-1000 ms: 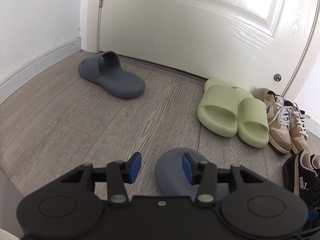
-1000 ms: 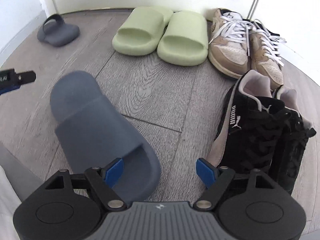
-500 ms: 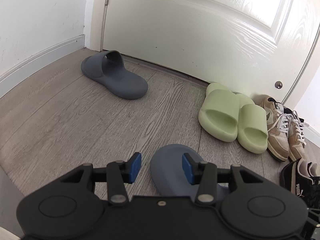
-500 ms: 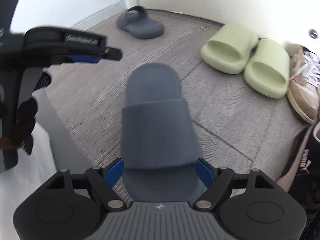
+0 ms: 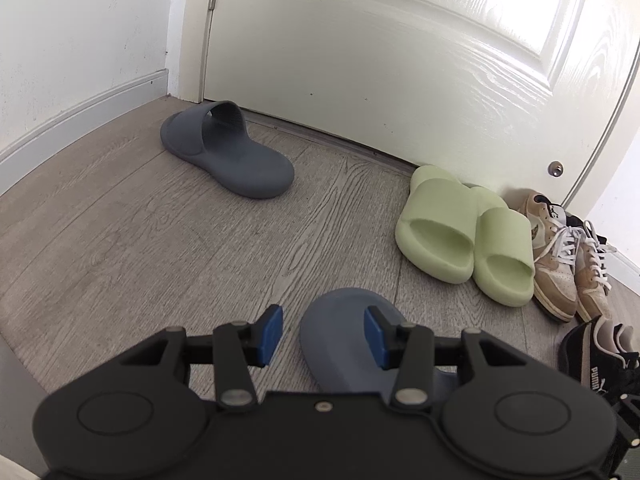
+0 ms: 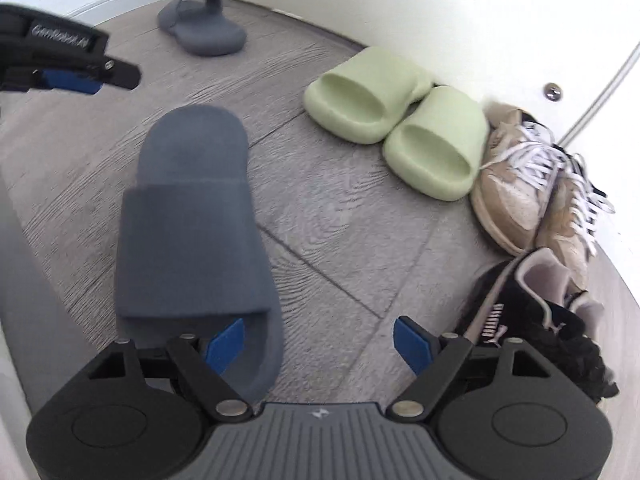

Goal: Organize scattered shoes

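One grey slide point(image 6: 192, 232) lies on the wood floor close below both grippers; its toe point(image 5: 344, 320) shows beyond my left gripper point(image 5: 323, 336), which hangs open and holds nothing. My right gripper point(image 6: 318, 346) stands wide open above the slide's heel end, its left pad over the heel and its right pad over bare floor. The pads do not press on the slide. The matching grey slide point(image 5: 228, 152) point(image 6: 200, 24) lies alone near the door hinge. From the right wrist view, my left gripper point(image 6: 80, 68) shows at the upper left.
A pair of green slides point(image 5: 460, 240) point(image 6: 400, 128) sits against the white door point(image 5: 400, 60). Tan sneakers point(image 5: 568, 264) point(image 6: 532, 192) and black sneakers point(image 5: 600, 360) point(image 6: 532, 312) line up to the right. A wall with a skirting board point(image 5: 80, 108) runs along the left.
The right wrist view has rolled and swung: the near grey slide, centred between the pads half a second ago, now lies under the left pad. The left gripper has kept still.
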`<state>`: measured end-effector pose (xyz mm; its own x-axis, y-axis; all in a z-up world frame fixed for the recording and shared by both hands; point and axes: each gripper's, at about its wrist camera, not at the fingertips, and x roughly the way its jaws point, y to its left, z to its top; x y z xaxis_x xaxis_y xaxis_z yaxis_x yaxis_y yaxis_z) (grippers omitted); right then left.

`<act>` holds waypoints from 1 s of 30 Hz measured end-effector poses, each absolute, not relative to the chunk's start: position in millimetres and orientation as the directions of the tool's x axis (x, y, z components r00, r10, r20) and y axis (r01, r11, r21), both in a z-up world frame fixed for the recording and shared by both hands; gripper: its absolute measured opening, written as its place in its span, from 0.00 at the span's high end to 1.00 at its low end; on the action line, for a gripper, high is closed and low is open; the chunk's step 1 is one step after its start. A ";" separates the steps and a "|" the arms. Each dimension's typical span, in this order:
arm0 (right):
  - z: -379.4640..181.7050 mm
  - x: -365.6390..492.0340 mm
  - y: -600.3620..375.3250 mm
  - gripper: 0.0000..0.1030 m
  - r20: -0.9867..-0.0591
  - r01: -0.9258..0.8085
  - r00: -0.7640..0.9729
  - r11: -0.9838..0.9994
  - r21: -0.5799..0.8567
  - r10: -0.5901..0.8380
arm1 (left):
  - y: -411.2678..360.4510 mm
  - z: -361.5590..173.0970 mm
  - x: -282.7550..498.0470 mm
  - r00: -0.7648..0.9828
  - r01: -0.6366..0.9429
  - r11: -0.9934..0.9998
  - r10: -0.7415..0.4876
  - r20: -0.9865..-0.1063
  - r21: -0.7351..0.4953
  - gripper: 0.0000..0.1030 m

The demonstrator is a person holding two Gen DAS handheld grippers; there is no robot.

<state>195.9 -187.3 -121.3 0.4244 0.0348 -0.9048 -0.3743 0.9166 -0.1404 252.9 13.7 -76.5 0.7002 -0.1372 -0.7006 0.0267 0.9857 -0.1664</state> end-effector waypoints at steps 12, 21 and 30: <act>-137.9 207.8 -161.2 1.00 -0.856 -0.299 0.508 0.951 -0.072 0.095 | 5.0 -77.0 249.8 0.711 0.046 0.990 -0.126 -0.692 -0.132 0.56; -136.7 185.4 -115.8 1.00 -0.847 -0.233 0.455 0.955 0.184 0.274 | 13.6 -78.5 253.7 0.705 0.013 0.989 -0.116 -0.700 -0.150 0.56; -100.1 171.2 -152.5 0.46 -0.764 -0.274 0.530 0.927 0.256 0.368 | 36.7 -82.9 262.6 0.675 -0.063 0.965 -0.146 -0.723 -0.254 0.56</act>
<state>171.2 -152.5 -100.1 0.5298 0.3679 -0.7642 -0.2738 0.9270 0.2565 262.6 36.7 -82.9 0.6748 -0.1459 -0.7234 -0.0632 0.9653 -0.2536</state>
